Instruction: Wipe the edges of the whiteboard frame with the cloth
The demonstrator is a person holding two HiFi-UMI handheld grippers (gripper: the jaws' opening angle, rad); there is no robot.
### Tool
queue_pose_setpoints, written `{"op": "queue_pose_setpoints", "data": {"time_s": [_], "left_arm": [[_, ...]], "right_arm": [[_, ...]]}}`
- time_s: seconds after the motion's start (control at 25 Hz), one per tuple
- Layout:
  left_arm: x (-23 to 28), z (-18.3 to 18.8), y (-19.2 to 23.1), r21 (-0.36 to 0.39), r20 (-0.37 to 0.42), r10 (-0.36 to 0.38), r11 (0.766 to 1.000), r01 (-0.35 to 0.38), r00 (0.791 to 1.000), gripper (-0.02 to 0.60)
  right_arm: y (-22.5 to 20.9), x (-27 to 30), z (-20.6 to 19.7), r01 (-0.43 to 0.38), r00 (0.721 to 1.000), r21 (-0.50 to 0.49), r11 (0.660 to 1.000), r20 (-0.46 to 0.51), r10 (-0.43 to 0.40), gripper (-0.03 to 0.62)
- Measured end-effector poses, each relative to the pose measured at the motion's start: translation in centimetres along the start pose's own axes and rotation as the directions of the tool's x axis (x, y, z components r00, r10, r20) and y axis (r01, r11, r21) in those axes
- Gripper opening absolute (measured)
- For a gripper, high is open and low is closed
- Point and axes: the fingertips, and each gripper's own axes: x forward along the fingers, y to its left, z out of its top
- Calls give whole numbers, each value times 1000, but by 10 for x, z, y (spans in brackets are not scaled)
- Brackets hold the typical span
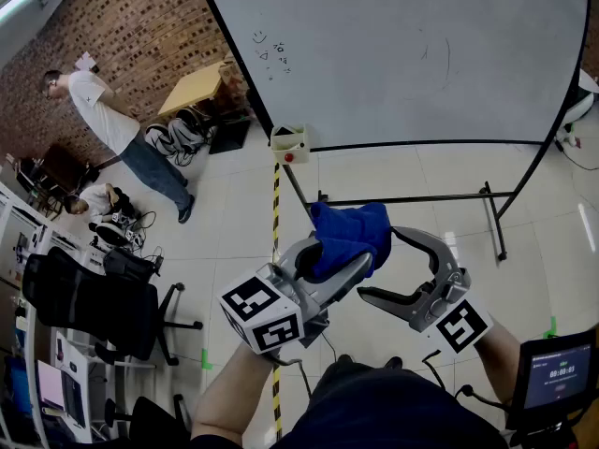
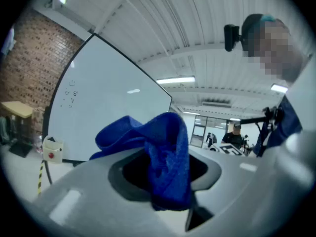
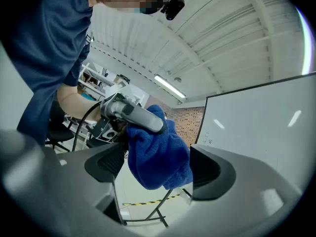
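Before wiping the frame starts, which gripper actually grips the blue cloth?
The left gripper: its jaws pinch the blue cloth, while the right gripper has its jaws wide open, not pressing it.

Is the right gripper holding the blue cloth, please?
No, the left gripper clamps the blue cloth, while the right gripper stands wide open.

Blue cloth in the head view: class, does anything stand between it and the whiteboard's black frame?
Nothing visible does. The blue terry cloth, pinched in the left gripper, faces the whiteboard's black frame across pale tiled floor. The open right gripper sits beside the cloth, not ahead of it.
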Motion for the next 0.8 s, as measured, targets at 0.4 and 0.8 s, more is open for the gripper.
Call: {"op": "queue_pose_setpoints", "data": {"time_s": [0.4, 0.8], "left_arm": [[40, 6, 7, -183, -46, -256, 952, 244, 966, 193], [-8, 66, 128, -374, 387, -476, 702, 606, 790, 313]], "right_arm": [[-34, 38, -16, -98, 995, -142, 985, -25, 95, 392], [-111, 153, -10, -285, 949, 387, 877, 243, 201, 194]]}}
